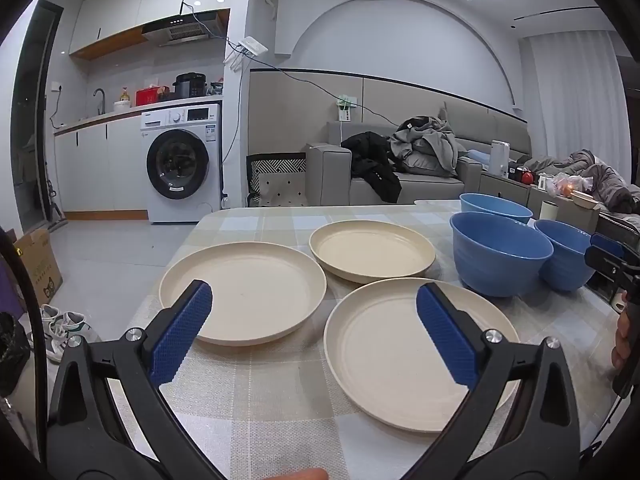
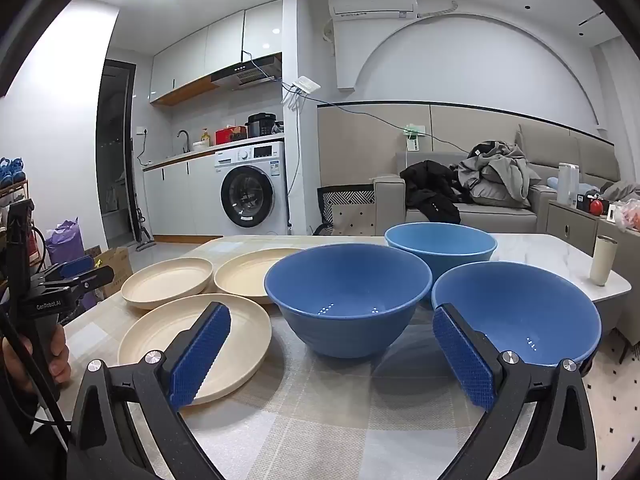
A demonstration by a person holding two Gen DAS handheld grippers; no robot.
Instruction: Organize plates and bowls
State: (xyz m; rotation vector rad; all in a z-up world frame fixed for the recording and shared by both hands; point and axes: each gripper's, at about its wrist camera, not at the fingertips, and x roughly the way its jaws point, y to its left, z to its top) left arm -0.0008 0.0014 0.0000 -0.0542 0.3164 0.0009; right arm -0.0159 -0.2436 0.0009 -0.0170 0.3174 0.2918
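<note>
Now, plates: you have three cream plates, all lying flat and unstacked toward the left side of the table (image 1: 280, 432) — the near plate (image 1: 404, 356) closest to your edge, the left plate (image 1: 244, 292) by the left edge, the far plate (image 1: 372, 250) behind them.
Bowls: three blue bowls stand upright to the right of the plates — the middle bowl (image 2: 348, 296) just beside the near plate, the right bowl (image 2: 520, 312) near your edge, the far bowl (image 2: 440, 240) behind and between them.
Left gripper (image 1: 314, 306): your jaws are spread wide with nothing between them, hovering above the near and left plates.
Right gripper (image 2: 332, 320): your jaws are equally wide and hold nothing, hovering before the middle and right bowls.
Cup (image 2: 603, 260): a pale cup stands upright at the far right corner.
Cloth: a checked cloth covers the table.
</note>
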